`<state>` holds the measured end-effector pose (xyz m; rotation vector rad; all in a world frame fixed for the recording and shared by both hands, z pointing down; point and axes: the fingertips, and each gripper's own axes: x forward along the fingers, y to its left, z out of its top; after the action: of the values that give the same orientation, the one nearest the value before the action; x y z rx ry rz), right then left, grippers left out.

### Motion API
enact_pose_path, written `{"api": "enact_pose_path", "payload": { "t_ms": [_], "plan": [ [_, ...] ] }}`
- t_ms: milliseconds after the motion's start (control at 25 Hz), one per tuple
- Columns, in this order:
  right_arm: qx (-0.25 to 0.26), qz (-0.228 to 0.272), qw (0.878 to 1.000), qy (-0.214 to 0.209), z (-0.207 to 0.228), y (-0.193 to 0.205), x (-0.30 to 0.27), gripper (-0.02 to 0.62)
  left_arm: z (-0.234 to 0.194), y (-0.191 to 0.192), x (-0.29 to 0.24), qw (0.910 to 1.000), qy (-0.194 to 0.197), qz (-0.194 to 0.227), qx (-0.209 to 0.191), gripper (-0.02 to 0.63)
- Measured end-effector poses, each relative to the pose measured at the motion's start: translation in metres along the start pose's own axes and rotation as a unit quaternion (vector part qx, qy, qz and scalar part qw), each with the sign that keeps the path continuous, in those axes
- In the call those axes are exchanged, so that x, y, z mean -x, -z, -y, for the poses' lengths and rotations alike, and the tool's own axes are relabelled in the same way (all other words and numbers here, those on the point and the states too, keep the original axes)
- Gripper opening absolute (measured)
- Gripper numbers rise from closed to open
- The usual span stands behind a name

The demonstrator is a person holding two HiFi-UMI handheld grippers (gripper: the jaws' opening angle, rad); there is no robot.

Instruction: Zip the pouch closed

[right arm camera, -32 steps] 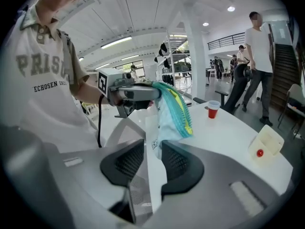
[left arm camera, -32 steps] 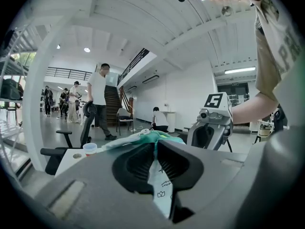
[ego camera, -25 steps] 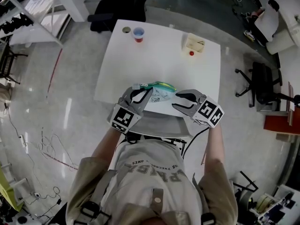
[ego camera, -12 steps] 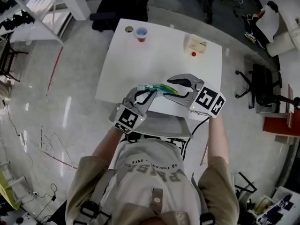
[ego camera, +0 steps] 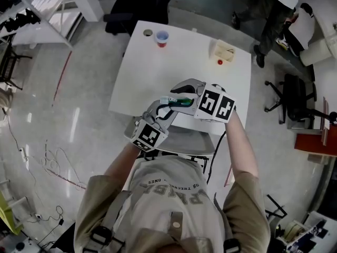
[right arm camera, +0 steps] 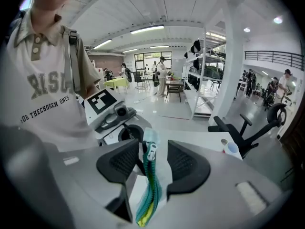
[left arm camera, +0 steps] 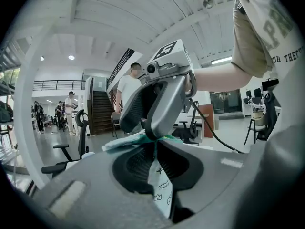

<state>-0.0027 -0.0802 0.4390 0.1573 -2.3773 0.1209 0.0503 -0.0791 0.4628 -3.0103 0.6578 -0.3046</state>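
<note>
The pouch (ego camera: 179,100) is white with small prints and a teal zipper, held up over the near edge of the white table (ego camera: 158,73). My left gripper (ego camera: 167,106) is shut on its left end; in the left gripper view the printed fabric (left arm camera: 161,187) hangs pinched between the jaws of my left gripper (left arm camera: 155,143). My right gripper (ego camera: 180,91) sits over the pouch from the right. In the right gripper view the teal zipper (right arm camera: 151,190) and its white pull (right arm camera: 151,152) run between my right gripper's (right arm camera: 152,147) jaws. Those jaws have just been opening and stand clear of the zipper on both sides.
At the table's far side stand a red cup (ego camera: 162,38), a small dark disc (ego camera: 148,32), a cream box (ego camera: 225,50) and a small red thing (ego camera: 220,62). A black chair (ego camera: 134,17) is behind the table and another (ego camera: 297,96) to the right. A person (ego camera: 268,9) stands far right.
My right gripper has moved left and up, from beside the pouch's right end to over the pouch, and rolled. The left gripper has kept its hold in place.
</note>
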Motion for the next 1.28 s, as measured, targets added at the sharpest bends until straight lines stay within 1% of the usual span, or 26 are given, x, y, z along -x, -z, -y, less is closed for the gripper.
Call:
{"api": "enact_pose_path", "payload": {
  "t_ms": [240, 480, 560, 720, 920, 1120, 1280],
  "plan": [
    [-0.007, -0.017, 1.000, -0.019, 0.003, 0.005, -0.011, 0.148, -0.002, 0.006, 0.000, 1.0000, 0.003, -0.001, 0.003, 0.038],
    [-0.007, -0.019, 0.999, -0.030, 0.001, 0.010, -0.016, 0.120, -0.001, 0.010, 0.001, 1.0000, 0.006, -0.004, 0.004, 0.038],
    [-0.004, -0.019, 0.999, -0.033, 0.000, 0.009, -0.017, 0.103, -0.002, 0.011, 0.002, 1.0000, 0.005, -0.005, 0.007, 0.038],
    [0.002, -0.020, 0.999, -0.035, -0.003, 0.005, -0.019, 0.092, -0.005, 0.013, 0.003, 0.9999, 0.005, -0.005, 0.008, 0.038],
    [0.012, -0.018, 0.999, -0.029, -0.001, 0.004, -0.017, 0.080, -0.009, 0.009, 0.001, 0.9999, 0.003, -0.002, 0.012, 0.038],
    [0.022, -0.021, 0.999, -0.015, 0.001, 0.004, -0.021, 0.069, -0.010, 0.014, 0.003, 0.9999, 0.004, -0.004, 0.014, 0.038],
    [0.022, -0.018, 1.000, -0.007, 0.005, 0.002, -0.020, 0.061, -0.013, 0.013, 0.004, 0.9999, 0.004, -0.004, 0.015, 0.038]
  ]
}}
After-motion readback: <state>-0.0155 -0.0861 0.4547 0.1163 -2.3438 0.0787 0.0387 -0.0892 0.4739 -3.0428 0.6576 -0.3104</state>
